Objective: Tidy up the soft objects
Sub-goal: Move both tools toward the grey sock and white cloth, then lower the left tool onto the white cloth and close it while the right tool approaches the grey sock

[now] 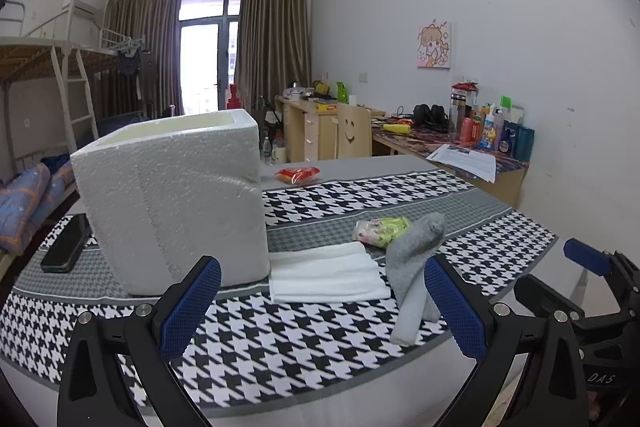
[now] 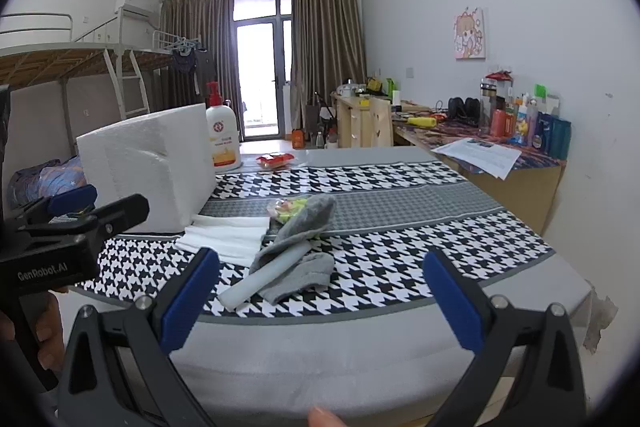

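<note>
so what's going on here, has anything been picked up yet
Nothing yet. A person holds two open grippers over a table with a houndstooth cloth. The left gripper points at a folded white towel, the right gripper at a grey sock. A candy bag lies behind the sock, beside a white foam box.

Black gripper (image 1: 322,311) frames, blue textured pads (image 1: 191,309), silver screws

black phone (image 1: 66,244), lotion bottle (image 2: 223,131), red snack packet (image 1: 297,175), bunk bed (image 1: 48,67)
</note>
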{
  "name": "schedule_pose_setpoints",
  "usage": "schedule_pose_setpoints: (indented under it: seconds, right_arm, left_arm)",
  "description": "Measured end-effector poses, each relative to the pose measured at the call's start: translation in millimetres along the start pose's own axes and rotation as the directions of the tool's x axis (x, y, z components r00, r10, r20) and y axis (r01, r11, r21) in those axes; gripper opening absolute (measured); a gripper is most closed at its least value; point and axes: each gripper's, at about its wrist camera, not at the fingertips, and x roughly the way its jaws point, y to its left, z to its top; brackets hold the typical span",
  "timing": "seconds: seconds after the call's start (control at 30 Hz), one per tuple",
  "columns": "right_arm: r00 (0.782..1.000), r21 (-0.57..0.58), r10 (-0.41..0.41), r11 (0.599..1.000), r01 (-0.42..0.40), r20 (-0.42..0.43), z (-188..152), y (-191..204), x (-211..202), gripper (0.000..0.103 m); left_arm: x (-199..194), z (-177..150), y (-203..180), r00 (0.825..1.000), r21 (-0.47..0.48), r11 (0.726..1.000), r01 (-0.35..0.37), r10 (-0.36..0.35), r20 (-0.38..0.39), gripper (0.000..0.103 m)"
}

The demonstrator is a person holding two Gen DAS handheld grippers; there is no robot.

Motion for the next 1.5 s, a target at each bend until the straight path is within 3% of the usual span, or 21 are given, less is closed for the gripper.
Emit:
schedule_pose_setpoints:
  seconds: [0.57,0.83,1.07,1.5]
  right_arm:
    - [1.000,0.001,-0.007,1.000,0.007,-0.003,7,-7,22,0.103]
    - [1.000,0.002,-0.011,1.000,0.011,0.016,8,-6,12,0.103]
    - [0.999,0.076,0.048,0.996,-0.046,-0.023,9,-13,16,0.103]
    - [0.998,0.070,0.037,0.997,-0.033,-0.059,4,-11,27,0.103]
  left_arm:
    - [26,10,1,1.000,0.006,1.000,-0.004,0.005,-0.021,0.102]
    - [21,10,-3,1.000,0.014,1.000,0.005,-0.004,-0.019,0.102]
    - [14,11,-2,1.000,0.009,1.000,0.004,-0.004,-0.004,0.102]
    - [15,15,-1,1.000,0.003,1.000,0.011,-0.011,0.006,0.102]
